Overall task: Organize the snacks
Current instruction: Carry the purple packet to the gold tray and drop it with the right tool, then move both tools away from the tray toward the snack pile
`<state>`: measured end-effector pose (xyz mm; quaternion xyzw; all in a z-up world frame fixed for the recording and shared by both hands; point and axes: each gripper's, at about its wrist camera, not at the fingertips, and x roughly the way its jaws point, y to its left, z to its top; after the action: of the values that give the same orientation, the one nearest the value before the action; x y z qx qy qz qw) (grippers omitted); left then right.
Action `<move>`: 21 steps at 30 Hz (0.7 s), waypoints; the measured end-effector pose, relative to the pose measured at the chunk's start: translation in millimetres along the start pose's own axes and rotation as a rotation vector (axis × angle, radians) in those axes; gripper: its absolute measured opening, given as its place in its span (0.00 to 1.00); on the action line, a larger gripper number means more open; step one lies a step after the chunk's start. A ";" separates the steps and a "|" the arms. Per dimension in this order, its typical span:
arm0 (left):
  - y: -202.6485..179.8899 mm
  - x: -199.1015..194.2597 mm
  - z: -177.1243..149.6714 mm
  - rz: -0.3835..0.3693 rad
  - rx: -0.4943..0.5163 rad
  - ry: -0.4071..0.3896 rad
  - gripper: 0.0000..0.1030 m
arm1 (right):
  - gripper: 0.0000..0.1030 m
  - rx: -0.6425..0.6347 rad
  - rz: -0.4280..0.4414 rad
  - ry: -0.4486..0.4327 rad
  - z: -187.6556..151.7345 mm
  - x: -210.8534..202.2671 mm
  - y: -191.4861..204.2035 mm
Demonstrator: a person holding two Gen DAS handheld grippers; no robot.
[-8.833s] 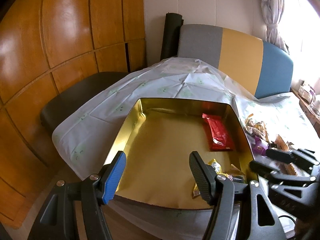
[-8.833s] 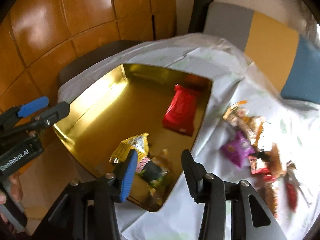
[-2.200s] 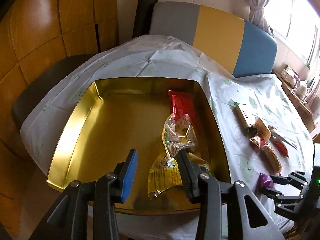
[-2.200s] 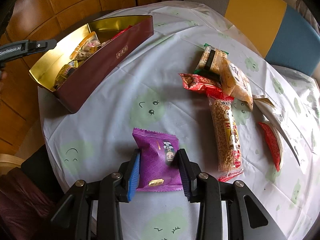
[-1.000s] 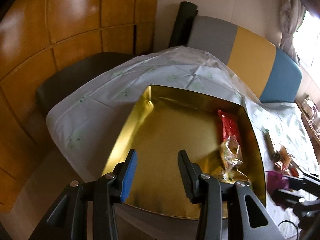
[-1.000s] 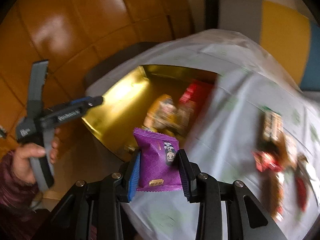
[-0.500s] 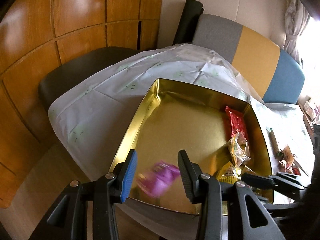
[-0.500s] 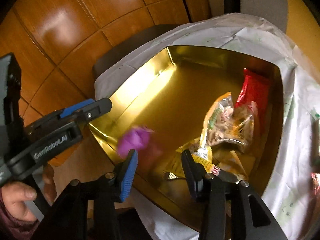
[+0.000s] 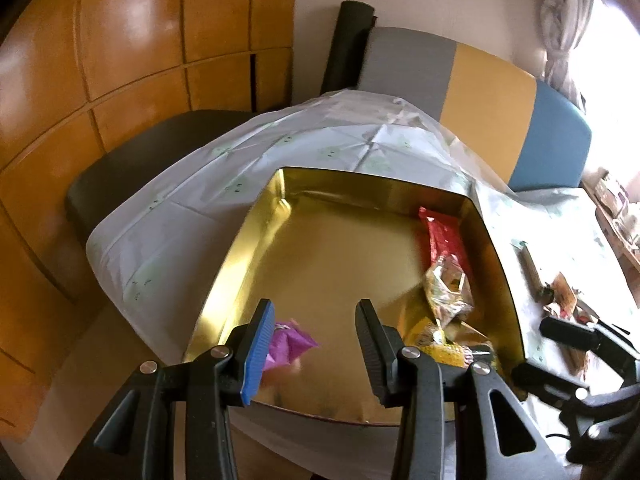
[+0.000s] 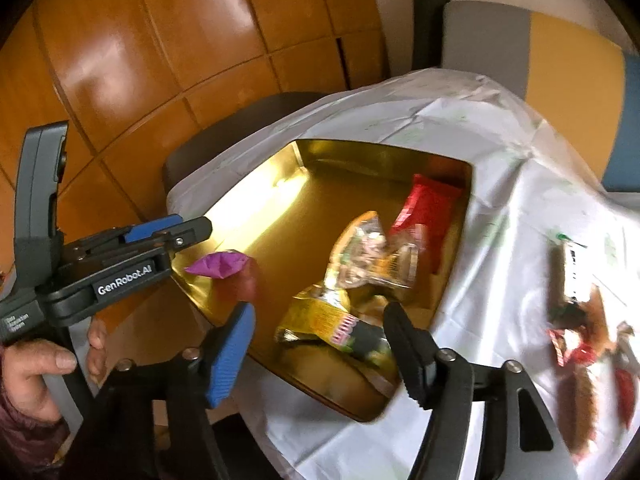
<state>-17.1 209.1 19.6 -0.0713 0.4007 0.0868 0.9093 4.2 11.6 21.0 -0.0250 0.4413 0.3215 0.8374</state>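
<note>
1. Setting: wood-panelled wall, a grey, yellow and blue bench back, and a desk (image 10: pixel 500 168) under a pale printed cloth. A gold-lined tin (image 10: pixel 256 204) stands at the desk's near corner.

2. Right gripper (image 10: pixel 320 344): jaws apart and opening, nothing between them. A second ago they clamped the purple packet; now they hang empty over the tin's near edge.

3. Purple packet (image 10: pixel 220 264): released, blurred, lying in or just landing at the tin's near left corner, by the wall of the tin. In the left wrist view it shows as purple packet (image 9: pixel 290 342) just behind the blue pad.

4. Left gripper (image 9: pixel 316 344): jaws part-way apart, unchanged over the last second, holding nothing; it hovers at the tin's near rim.

5. Other contents of the tin: red packet (image 10: pixel 428 208) along the far right side, clear packet (image 10: pixel 372 256) beside it, yellow packet (image 10: pixel 320 316) nearest the right gripper.

6. Outside the tin: loose snacks (image 10: pixel 576 280) on the cloth to the right, well apart from the tin.

7. Judgement: one more item filed; the loose snacks remain, so the right gripper likely goes back for the next.
</note>
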 end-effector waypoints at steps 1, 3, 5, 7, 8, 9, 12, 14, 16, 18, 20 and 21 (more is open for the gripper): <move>-2.8 -0.6 -0.1 -0.004 0.007 0.000 0.41 | 0.67 0.005 -0.006 -0.005 -1.4 -3.2 -3.2; -8.9 -2.0 -0.5 -0.008 0.025 0.000 0.41 | 0.67 0.018 -0.019 -0.014 -4.4 -11.7 -11.1; -15.0 -3.6 -2.1 -0.012 0.043 0.002 0.41 | 0.70 0.032 -0.038 -0.025 -8.5 -21.5 -20.2; -20.4 -4.0 -3.8 -0.020 0.056 0.007 0.41 | 0.72 0.042 -0.055 -0.032 -11.9 -26.1 -27.5; -23.0 -3.9 -4.4 -0.022 0.065 0.009 0.41 | 0.72 0.048 -0.068 -0.034 -14.0 -29.1 -31.8; -25.9 -4.3 -5.3 -0.024 0.075 0.011 0.41 | 0.72 0.053 -0.077 -0.036 -15.7 -31.9 -36.6; -33.8 -5.0 -6.8 -0.034 0.096 0.015 0.41 | 0.72 0.072 -0.113 -0.039 -20.7 -40.9 -52.3; -38.2 -5.7 -7.4 -0.040 0.110 0.016 0.41 | 0.72 0.085 -0.135 -0.042 -23.7 -47.4 -63.5; -42.4 -6.8 -7.9 -0.045 0.122 0.016 0.41 | 0.72 0.098 -0.160 -0.047 -27.4 -56.8 -76.2; -45.4 -7.2 -8.0 -0.049 0.132 0.016 0.41 | 0.73 0.111 -0.190 -0.051 -30.9 -64.7 -89.0; -48.2 -8.0 -8.8 -0.053 0.141 0.019 0.42 | 0.74 0.117 -0.223 -0.049 -34.9 -72.1 -101.0; -50.0 -7.7 -9.4 -0.055 0.146 0.022 0.42 | 0.74 0.120 -0.244 -0.046 -37.1 -76.3 -108.1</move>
<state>-18.2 157.8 22.0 -0.0168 0.4137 0.0317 0.9097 7.2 -125.5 29.8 -0.0211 0.4340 0.1909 0.8802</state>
